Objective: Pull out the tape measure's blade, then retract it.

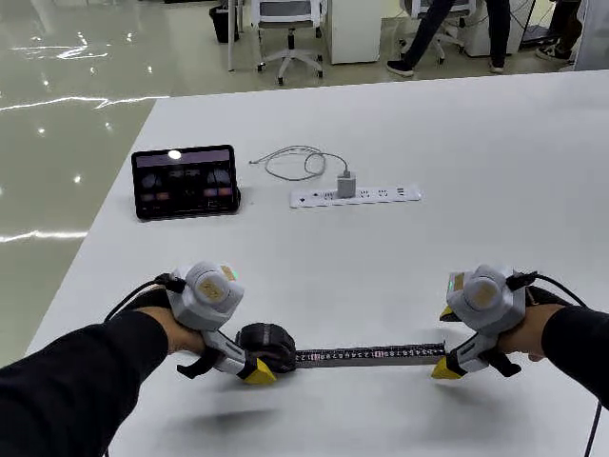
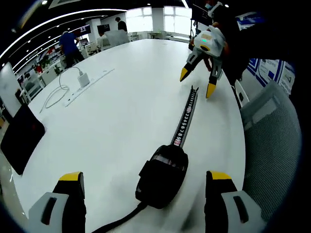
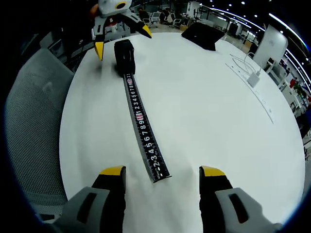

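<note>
- The left gripper [image 2: 146,177] is held with its 2 jaws spread wide. The black tape measure case [image 2: 163,174] is flanked by them, and no contact with either jaw is seen.
- The blade [image 1: 369,355] is laid out flat on the white table [image 1: 400,257], stretched from the case toward the right gripper [image 3: 162,171].
- The right gripper's 2 jaws are likewise parted, and the blade's free end is seen lying between them, ungripped.
- A tablet [image 1: 185,181] and a power strip [image 1: 355,195] are set farther back on the table, near each other.
</note>
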`<move>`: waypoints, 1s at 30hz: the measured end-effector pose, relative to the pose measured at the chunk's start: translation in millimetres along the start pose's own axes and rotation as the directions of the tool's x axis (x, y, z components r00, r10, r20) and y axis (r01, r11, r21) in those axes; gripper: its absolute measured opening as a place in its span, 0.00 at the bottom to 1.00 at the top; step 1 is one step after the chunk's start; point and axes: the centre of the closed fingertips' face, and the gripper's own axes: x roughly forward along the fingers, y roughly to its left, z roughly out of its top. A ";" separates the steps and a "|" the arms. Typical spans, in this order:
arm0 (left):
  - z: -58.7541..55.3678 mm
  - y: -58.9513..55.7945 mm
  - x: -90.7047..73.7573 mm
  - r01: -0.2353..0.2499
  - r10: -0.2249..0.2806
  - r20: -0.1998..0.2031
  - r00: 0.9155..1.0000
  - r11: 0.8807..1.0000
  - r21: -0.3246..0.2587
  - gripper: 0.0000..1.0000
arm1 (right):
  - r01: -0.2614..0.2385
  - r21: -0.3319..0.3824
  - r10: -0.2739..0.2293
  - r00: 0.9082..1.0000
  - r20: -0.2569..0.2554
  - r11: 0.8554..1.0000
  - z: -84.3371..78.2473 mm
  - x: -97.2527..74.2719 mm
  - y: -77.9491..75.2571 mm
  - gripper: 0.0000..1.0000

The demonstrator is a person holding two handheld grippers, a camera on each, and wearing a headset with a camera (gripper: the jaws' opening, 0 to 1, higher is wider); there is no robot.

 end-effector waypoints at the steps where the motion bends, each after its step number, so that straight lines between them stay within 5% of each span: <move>1: -1.7 1.9 -1.6 -0.012 0.012 -0.004 1.000 1.000 -0.014 1.00 | 0.003 0.001 -0.003 1.000 0.002 1.000 -0.5 -0.2 0.3 0.58; 8: -15.1 2.1 -10.1 -0.043 0.044 0.036 0.998 0.999 -0.027 1.00 | 0.029 0.057 -0.031 0.999 0.028 0.998 -5.4 -5.7 1.4 0.62; 11: -19.0 2.9 -17.2 -0.075 0.084 0.075 0.994 0.991 -0.106 1.00 | 0.052 0.122 -0.060 0.996 0.063 0.991 -4.7 -10.2 0.8 0.65; 15: -16.0 4.0 -33.5 -0.113 0.146 0.215 0.966 0.981 -0.159 1.00 | 0.130 0.159 -0.152 0.979 0.134 0.979 -1.6 -22.3 3.1 0.68; 18: -29.1 0.6 -42.0 -0.128 0.161 0.204 0.965 0.977 -0.168 1.00 | 0.121 0.189 -0.151 0.977 0.153 0.974 -7.1 -27.7 14.3 0.69; 24: -41.1 -4.8 -63.3 -0.156 0.214 0.264 0.940 0.962 -0.223 1.00 | 0.173 0.266 -0.229 0.954 0.196 0.948 -20.7 -43.0 16.9 0.83; 30: -64.8 -1.2 -79.0 -0.216 0.286 0.255 0.924 0.939 -0.269 1.00 | 0.203 0.320 -0.279 0.936 0.212 0.925 -32.3 -64.2 25.7 0.93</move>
